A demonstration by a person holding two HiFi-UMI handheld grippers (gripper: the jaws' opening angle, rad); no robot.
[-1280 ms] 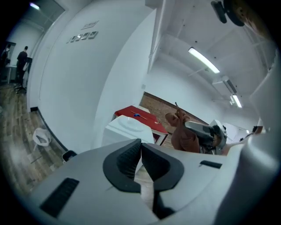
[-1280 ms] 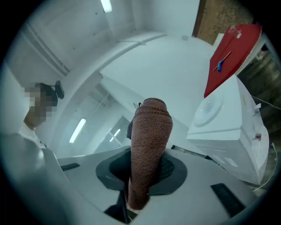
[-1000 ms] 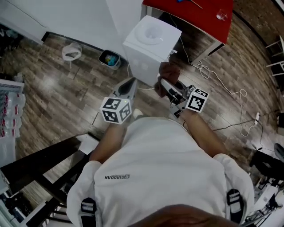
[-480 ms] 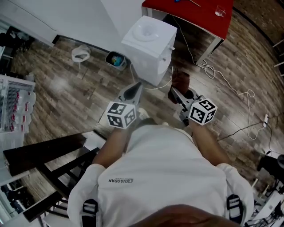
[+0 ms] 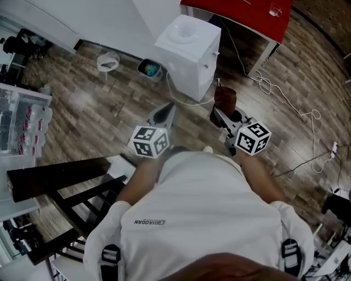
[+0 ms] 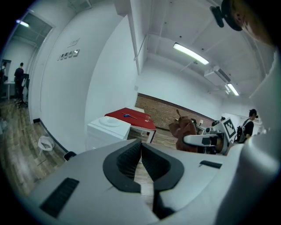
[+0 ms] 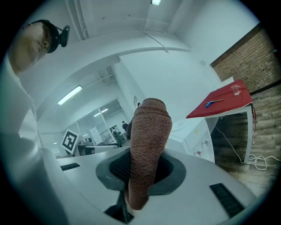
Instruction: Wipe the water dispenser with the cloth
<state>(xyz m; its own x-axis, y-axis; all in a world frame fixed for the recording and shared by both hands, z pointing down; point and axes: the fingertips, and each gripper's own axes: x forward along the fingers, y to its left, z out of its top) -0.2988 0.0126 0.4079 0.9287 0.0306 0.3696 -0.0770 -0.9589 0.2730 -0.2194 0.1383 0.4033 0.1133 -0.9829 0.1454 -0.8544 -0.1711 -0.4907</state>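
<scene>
The white water dispenser (image 5: 189,46) stands on the wood floor by the wall, ahead of both grippers and apart from them. It also shows low and white in the left gripper view (image 6: 109,129) and behind the cloth in the right gripper view (image 7: 195,132). My right gripper (image 5: 220,111) is shut on the reddish-brown cloth (image 5: 225,97), which sticks up folded between its jaws (image 7: 147,149). My left gripper (image 5: 166,112) is shut with nothing in it, its black pads (image 6: 131,160) pressed together.
A red table (image 5: 247,13) with a small glass (image 5: 275,9) stands right behind the dispenser. White cables (image 5: 285,104) trail over the floor at the right. A small bin (image 5: 149,68) and a white dish (image 5: 108,61) lie left of the dispenser. A dark bench (image 5: 55,178) is at my left.
The dispenser now lies farther from both grippers than a second ago; the view has drawn back. The right gripper still holds the cloth, now clear of the dispenser's side.
</scene>
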